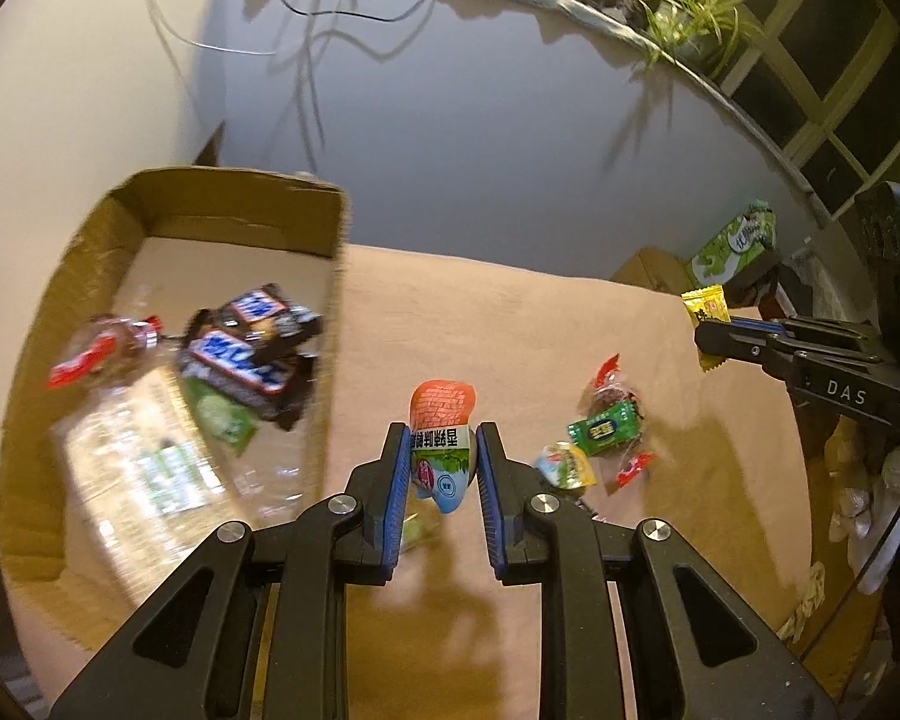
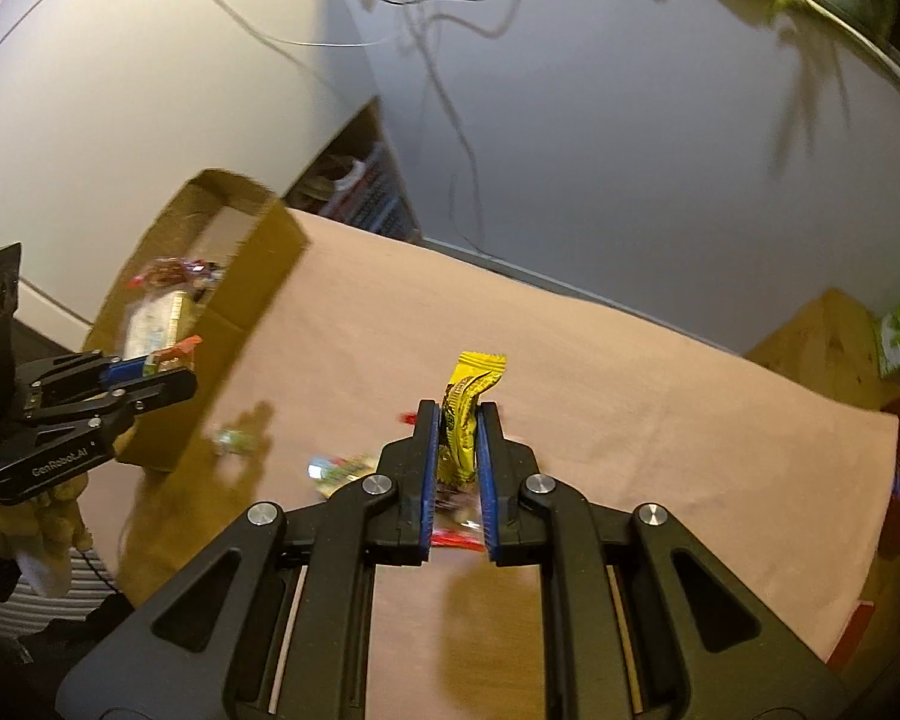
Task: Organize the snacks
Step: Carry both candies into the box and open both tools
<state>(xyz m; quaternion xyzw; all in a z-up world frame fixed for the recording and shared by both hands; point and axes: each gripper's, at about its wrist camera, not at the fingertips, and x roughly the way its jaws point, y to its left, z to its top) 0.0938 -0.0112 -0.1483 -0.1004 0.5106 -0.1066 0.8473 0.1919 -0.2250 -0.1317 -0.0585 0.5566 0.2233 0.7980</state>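
My left gripper (image 1: 440, 444) is shut on an orange, green and blue snack packet (image 1: 441, 438), held above the tan table just right of the cardboard box (image 1: 324, 324). The box holds Snickers bars (image 1: 243, 354), a red-ended candy (image 1: 99, 354) and clear wrapped packs. My right gripper (image 2: 459, 426) is shut on a yellow candy packet (image 2: 468, 414), held upright above the table. The right gripper also shows at the right of the left wrist view (image 1: 711, 339), the left gripper at the left of the right wrist view (image 2: 174, 375). Loose candies (image 1: 606, 429) lie on the table between them.
A green snack box (image 1: 732, 243) sits on a wooden block (image 2: 822, 342) at the table's far right. Cables hang down the grey wall behind. A small green candy (image 2: 234, 441) lies near the box's front corner. A potted plant (image 1: 690, 12) stands on a high ledge.
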